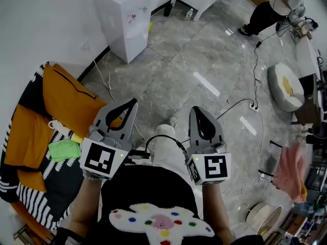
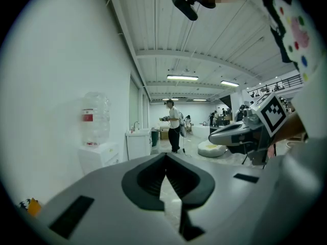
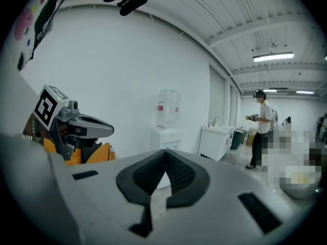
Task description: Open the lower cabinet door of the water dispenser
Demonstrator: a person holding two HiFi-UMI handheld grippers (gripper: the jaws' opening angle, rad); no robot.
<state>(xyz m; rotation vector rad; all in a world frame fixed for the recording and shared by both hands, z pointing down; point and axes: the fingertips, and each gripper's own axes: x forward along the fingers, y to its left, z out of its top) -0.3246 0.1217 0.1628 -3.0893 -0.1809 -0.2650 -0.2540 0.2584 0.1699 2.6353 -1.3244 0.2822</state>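
Left hand-held gripper (image 1: 135, 101) and right hand-held gripper (image 1: 196, 109) are closed, water dispenser (image 1: 125, 24) well ahead.

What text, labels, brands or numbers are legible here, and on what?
None legible.
Red label on the bottle atop the water dispenser: too blurred to read.
Left gripper cube and right gripper cube: square marker patterns, no letters.

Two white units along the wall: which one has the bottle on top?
The nearer one, the water dispenser, carries the clear bottle; the cabinet beyond it bears a tap instead.
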